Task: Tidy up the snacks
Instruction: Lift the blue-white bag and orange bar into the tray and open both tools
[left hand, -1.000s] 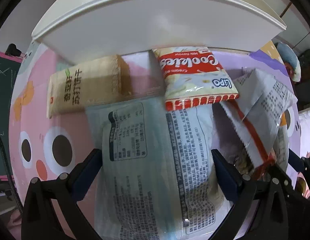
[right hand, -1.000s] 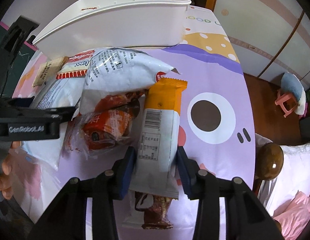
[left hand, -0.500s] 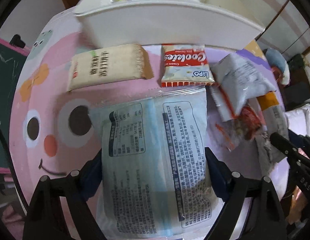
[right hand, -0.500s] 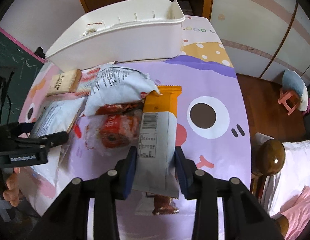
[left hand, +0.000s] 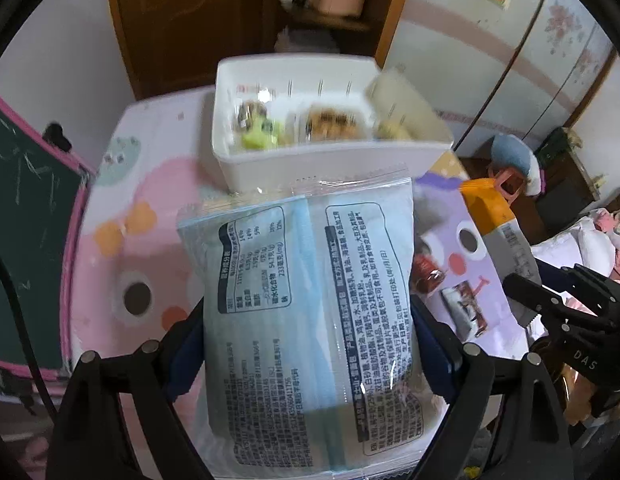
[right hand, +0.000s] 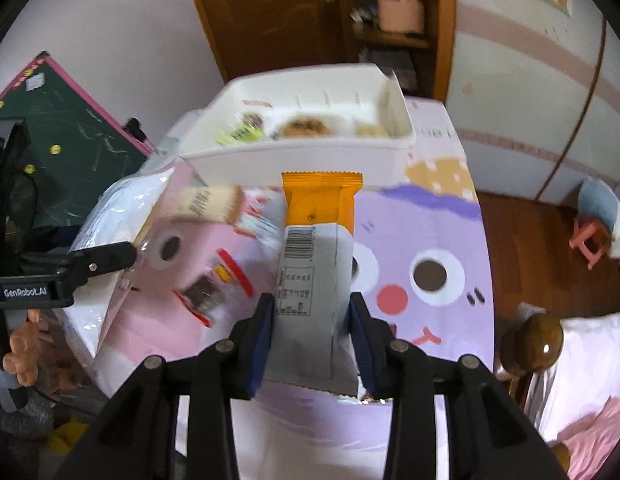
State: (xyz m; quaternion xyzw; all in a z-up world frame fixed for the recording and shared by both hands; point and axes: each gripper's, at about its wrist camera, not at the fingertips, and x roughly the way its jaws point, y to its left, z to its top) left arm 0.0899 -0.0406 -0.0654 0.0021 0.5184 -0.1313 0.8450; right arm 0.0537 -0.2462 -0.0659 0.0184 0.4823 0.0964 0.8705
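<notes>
On my left wrist feed, the left gripper (left hand: pixel 310 344) is clamped across a pale blue snack pouch (left hand: pixel 310 320), its printed back facing the lens, one blue pad pressed into each long edge. The pouch is held up off the cartoon-face table mat (left hand: pixel 122 240) and its top seal overlaps the near wall of the white storage bin (left hand: pixel 310 164). From here I see down into the bin: three blurred packets lie along its floor, one greenish, one brown in a clear tray, one pale yellow. At the right edge of this feed the right gripper (left hand: pixel 549 304) comes in from the side, carrying its own packet.

My right wrist feed shows that grip properly. The right gripper (right hand: pixel 311 320) is closed on an orange-and-grey snack bar packet (right hand: pixel 315 260), barcode side up, orange end pointing at the bin (right hand: pixel 302 160). This view alone shows what lies on the mat (right hand: pixel 429 220) behind the pouch: a beige cracker pack (right hand: pixel 208 202) near the bin's front wall, a red-trimmed wrapper (right hand: pixel 214 284) in mid-table, both blurred. The blue pouch (right hand: pixel 122 200) appears at the left in the left gripper (right hand: pixel 102 260), seen side-on, with my left hand (right hand: pixel 24 352) below it.
</notes>
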